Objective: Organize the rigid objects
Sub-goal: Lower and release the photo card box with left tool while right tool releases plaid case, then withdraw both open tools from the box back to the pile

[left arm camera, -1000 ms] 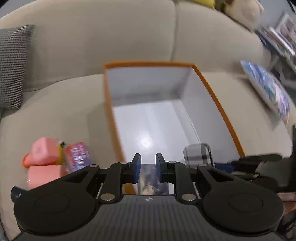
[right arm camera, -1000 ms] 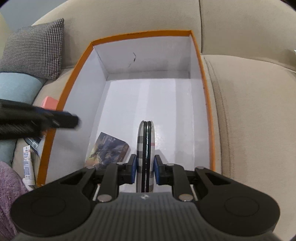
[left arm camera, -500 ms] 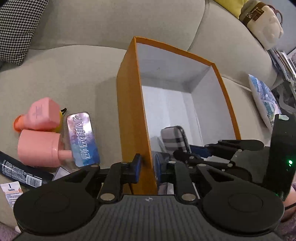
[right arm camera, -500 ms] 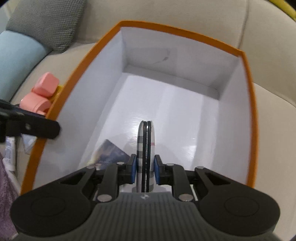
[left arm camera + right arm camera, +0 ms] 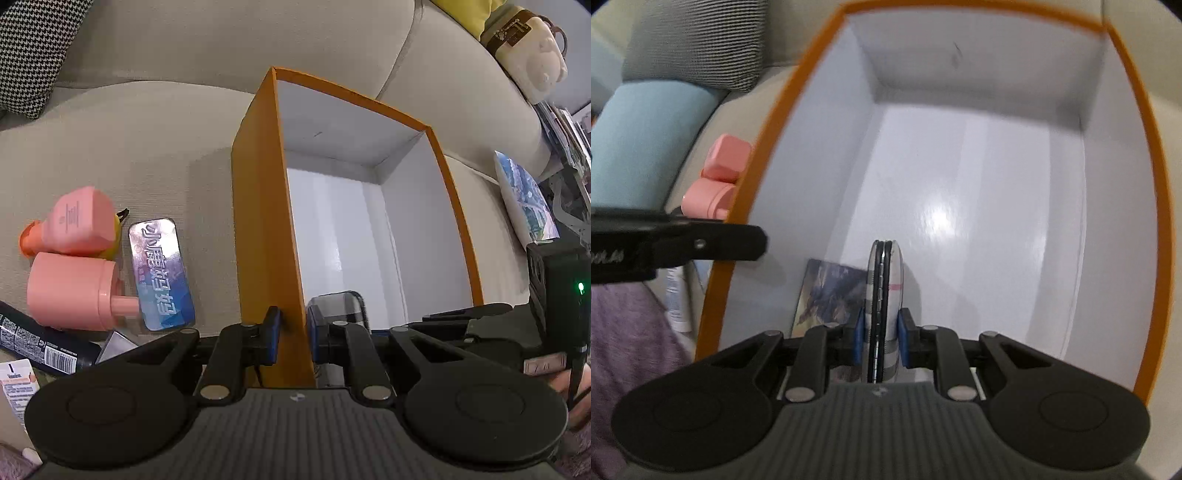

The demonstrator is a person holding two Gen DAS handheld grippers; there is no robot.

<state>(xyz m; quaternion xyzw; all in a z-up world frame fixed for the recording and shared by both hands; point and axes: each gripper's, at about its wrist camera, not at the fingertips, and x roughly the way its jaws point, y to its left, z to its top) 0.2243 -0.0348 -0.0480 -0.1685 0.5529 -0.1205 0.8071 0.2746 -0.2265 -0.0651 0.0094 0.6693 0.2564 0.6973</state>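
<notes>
Orange box wall (image 5: 266, 229) clamped by left tongs (image 5: 291, 334); right tongs (image 5: 881, 341) clamp plaid case (image 5: 882, 295) inside.

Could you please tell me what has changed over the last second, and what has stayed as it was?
The left gripper came down and clamped the orange cardboard box's side wall. The right gripper carried the flat plaid zip case lower into the box. That grip and the picture card on the floor are unchanged.

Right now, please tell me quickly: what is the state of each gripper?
Left gripper: shut on the orange box wall.
Right gripper: shut on the plaid case, inside the box.
</notes>
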